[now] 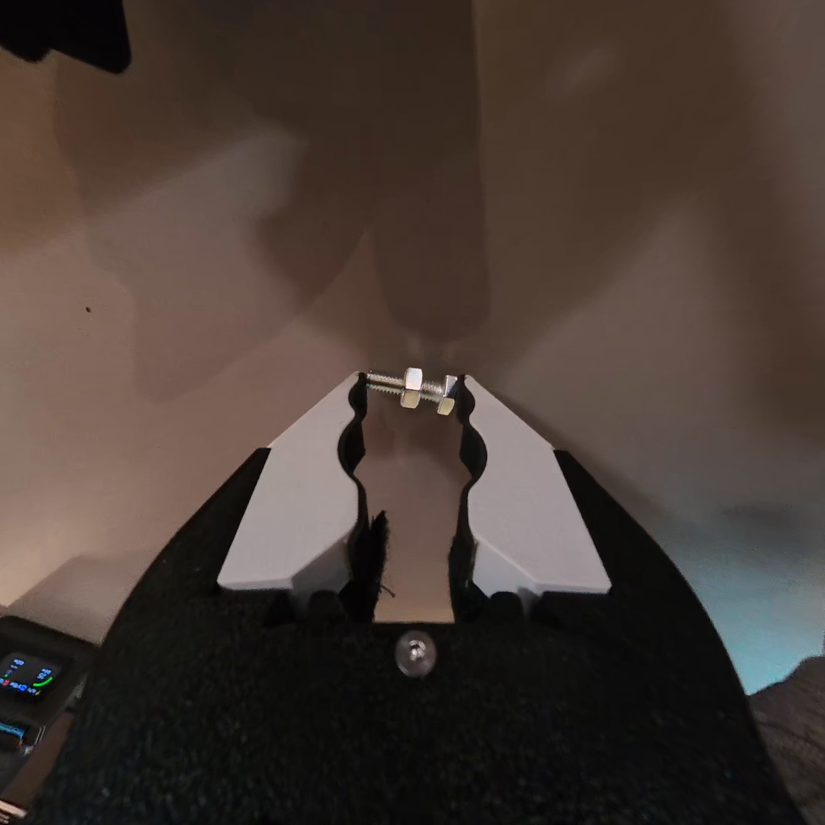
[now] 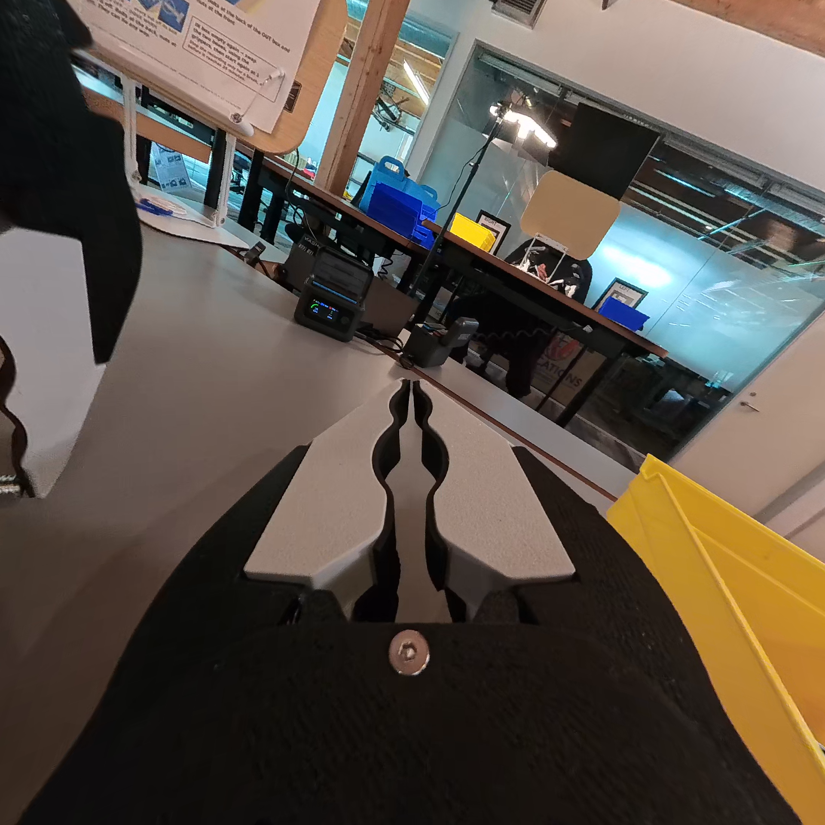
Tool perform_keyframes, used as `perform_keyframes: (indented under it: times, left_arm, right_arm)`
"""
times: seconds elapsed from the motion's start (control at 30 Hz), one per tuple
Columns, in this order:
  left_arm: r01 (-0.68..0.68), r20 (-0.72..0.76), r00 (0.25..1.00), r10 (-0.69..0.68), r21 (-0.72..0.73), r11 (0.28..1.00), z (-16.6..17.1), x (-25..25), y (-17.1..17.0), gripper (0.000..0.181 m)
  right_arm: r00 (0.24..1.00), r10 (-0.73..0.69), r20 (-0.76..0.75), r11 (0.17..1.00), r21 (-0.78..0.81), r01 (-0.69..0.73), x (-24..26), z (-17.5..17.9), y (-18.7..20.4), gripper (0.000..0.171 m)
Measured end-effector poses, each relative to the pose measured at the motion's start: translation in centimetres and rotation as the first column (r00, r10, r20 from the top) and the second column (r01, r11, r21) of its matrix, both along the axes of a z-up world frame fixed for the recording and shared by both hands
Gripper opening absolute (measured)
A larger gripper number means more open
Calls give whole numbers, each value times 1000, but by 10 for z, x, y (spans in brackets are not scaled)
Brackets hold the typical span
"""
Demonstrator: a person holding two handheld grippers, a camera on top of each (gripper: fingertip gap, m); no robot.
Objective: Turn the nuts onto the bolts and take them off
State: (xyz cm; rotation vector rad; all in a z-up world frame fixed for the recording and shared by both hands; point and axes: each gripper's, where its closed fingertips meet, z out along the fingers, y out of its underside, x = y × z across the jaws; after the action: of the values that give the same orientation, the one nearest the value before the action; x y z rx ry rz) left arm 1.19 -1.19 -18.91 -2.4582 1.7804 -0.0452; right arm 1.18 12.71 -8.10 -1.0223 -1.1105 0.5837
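In the left wrist view my left gripper (image 1: 411,383) is shut on a silver bolt (image 1: 384,380), held end to end between the fingertips just above the grey table (image 1: 178,402). The bolt head (image 1: 450,388) is against the right finger. A hex nut (image 1: 413,383) sits about midway on the thread. In the right wrist view my right gripper (image 2: 410,387) is shut and empty, over the table (image 2: 214,402). The left gripper's grey finger (image 2: 40,357) shows at that view's left edge, with a bit of the bolt (image 2: 8,489) beside it.
A yellow bin (image 2: 736,602) stands close on the right. A dark box with a lit screen (image 2: 330,308) and a small black device (image 2: 439,343) sit near the table's far edge. An instruction board on a white stand (image 2: 201,67) is at the back left. Left tips to right tips: about 15 cm.
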Motion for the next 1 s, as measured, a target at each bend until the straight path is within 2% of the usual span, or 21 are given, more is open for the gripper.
perform_keyframes:
  times: [0.1,0.23,0.3,0.37,0.4,0.43,0.5,0.53,0.6,0.67,0.73,0.8,0.9,1.0]
  left_arm:
    - [-14,-28,999,14,-6,1000,-4,-3,0,38]
    - [-63,0,998,63,31,998,-1,-2,2,64]
    - [-143,13,990,143,67,987,5,-8,3,87]
    - [-268,104,962,254,159,950,17,-9,9,92]
    - [-369,193,924,330,218,904,27,-9,15,92]
    - [-503,298,855,425,273,820,38,-11,21,90]
    - [-716,495,679,542,281,640,52,-10,19,82]
    - [-782,587,598,546,277,558,57,-8,16,78]
    - [-864,718,465,517,242,441,59,0,7,70]
    - [-911,761,381,525,212,354,49,1,-2,54]
    - [-937,753,333,567,200,286,35,-3,-7,45]
    - [-953,740,292,606,172,250,23,-4,-10,39]
    - [-957,746,274,608,150,248,16,3,-9,35]
    - [-952,717,296,631,171,252,9,4,-9,34]
  right_arm:
    - [1000,2,1,1000,1,-2,-1,0,0,0]
    - [1000,6,-1,1000,2,-6,-2,0,-1,1]
    - [1000,6,-4,1000,2,-6,-2,0,-1,1]
    - [1000,7,-9,1000,-2,-7,-2,0,-2,1]
    - [1000,7,-12,1000,-4,-7,-2,1,-2,1]
    - [1000,6,-13,1000,-6,-6,-2,1,-2,1]
    - [1000,5,-16,1000,-7,-6,-2,1,-2,1]
    - [1000,6,-16,1000,-8,-6,-2,1,-2,2]
    - [1000,5,-15,1000,-9,-5,-3,0,-2,2]
    - [1000,8,-16,1000,-9,-8,-3,0,-3,2]
    - [1000,12,-15,1000,-10,-12,-4,0,-4,2]
    - [1000,15,-16,1000,-8,-15,-5,-1,-5,2]
    - [1000,18,-16,1000,-6,-18,-5,-1,-6,2]
    - [1000,21,-17,1000,-10,-21,-5,-1,-7,2]
